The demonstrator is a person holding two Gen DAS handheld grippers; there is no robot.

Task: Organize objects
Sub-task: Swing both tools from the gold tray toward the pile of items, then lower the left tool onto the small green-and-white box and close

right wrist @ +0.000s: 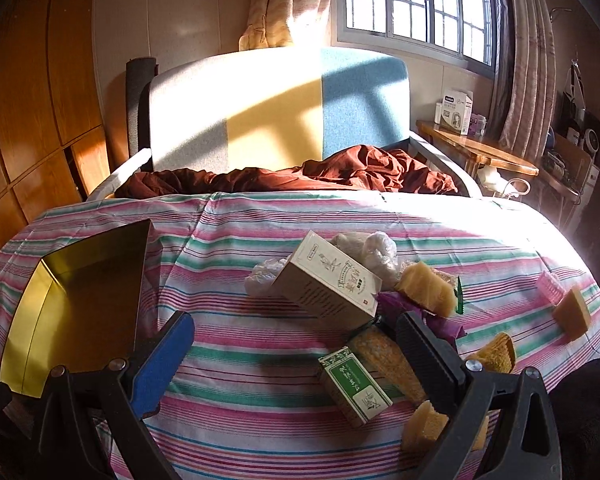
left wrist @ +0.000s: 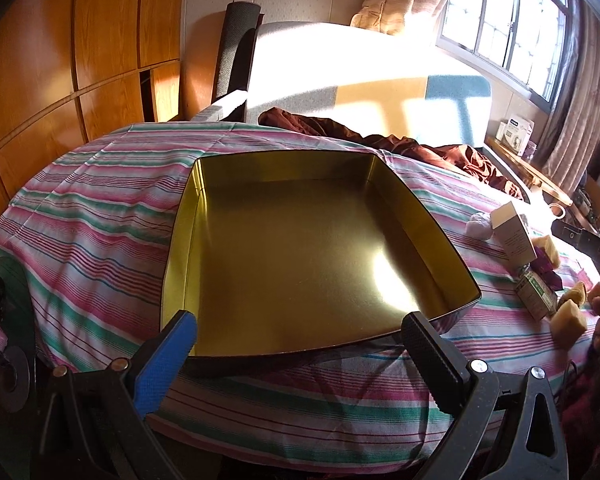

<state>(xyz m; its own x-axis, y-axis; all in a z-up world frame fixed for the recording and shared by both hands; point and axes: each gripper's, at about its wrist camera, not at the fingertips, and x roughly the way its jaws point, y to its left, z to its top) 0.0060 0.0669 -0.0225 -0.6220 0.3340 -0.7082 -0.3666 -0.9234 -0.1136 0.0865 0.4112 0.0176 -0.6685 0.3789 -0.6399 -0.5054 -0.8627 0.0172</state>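
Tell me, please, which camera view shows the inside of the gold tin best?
The left wrist view: the gold tin fills it, with floor and all four walls visible. The right wrist view catches only one corner at its left edge.

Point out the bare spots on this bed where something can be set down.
The gold tin is empty inside. Bare striped sheet lies between the tin and the green box. Crowded: the pile around the beige carton, sponges and plastic wraps.

The gold tin is cut off behind the blue finger; box print is too small to read.
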